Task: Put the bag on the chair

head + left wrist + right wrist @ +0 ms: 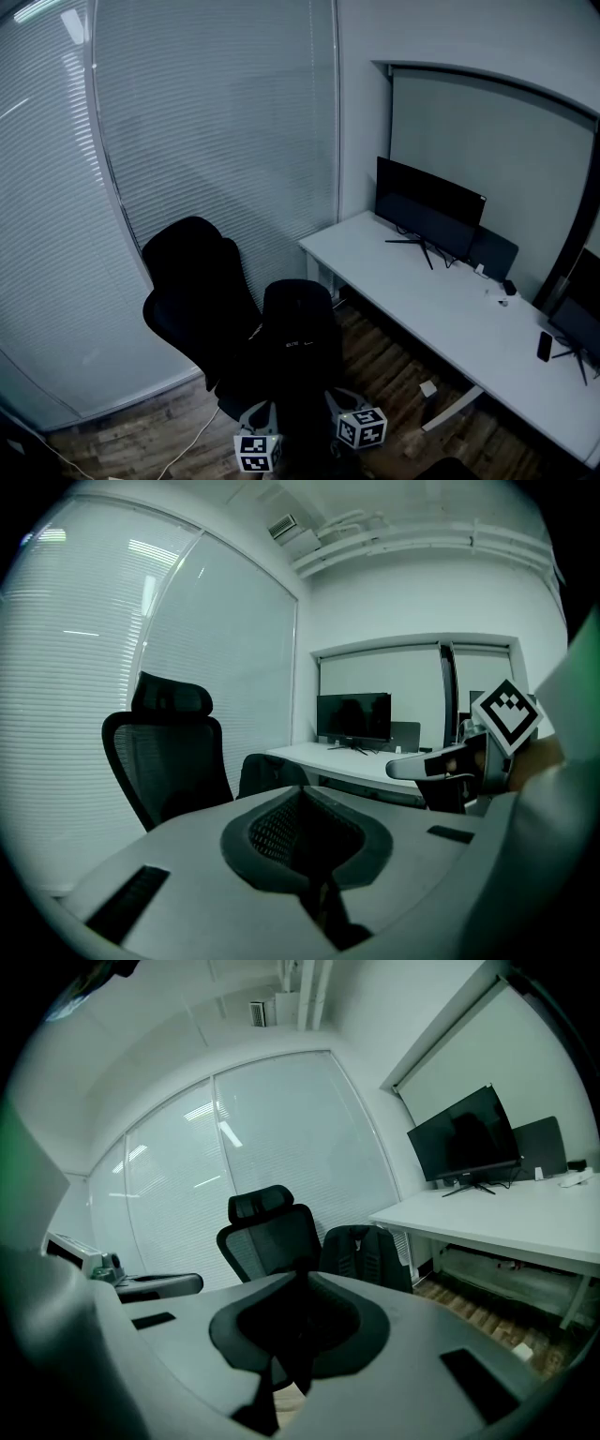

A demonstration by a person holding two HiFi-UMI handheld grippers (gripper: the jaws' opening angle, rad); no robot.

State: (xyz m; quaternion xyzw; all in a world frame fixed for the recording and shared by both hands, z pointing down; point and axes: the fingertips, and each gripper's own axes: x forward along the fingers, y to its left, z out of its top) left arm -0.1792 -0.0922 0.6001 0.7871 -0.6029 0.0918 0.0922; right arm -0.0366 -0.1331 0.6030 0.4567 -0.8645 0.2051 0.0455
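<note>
Directly ahead of both grippers, the bag (300,342) stands upright: a black backpack, just beside the chair (192,272). It is not held by either gripper. Its base is hidden behind the gripper bodies, so whether it rests on the seat edge or on the floor (384,361) cannot be told.

Chair: black, mesh back with headrest, ahead and to the left of the grippers. In the left gripper view the bag shows to the right of the chair back, between chair and desk (450,319).

Left gripper (302,791): jaw tips pressed together, nothing clamped between them. Its marker cube shows at the bottom edge of the head view.

Right gripper (302,1274): jaw tips likewise pressed together, nothing between them. Each gripper appears at the side of the other's view, so the two are held side by side, near each other, at about the same level.

Surroundings:
- Desk: white, ahead and to the right of the right gripper, running along the wall.
- Monitor (427,211): dark, at the far end of the desk.
- Phone (545,345): dark, lying on the desk, well to the right.
- Blinds (216,122): lowered, behind the chair, ahead and to the left.
- Cable (192,436): white, on the floor left of the left gripper.
</note>
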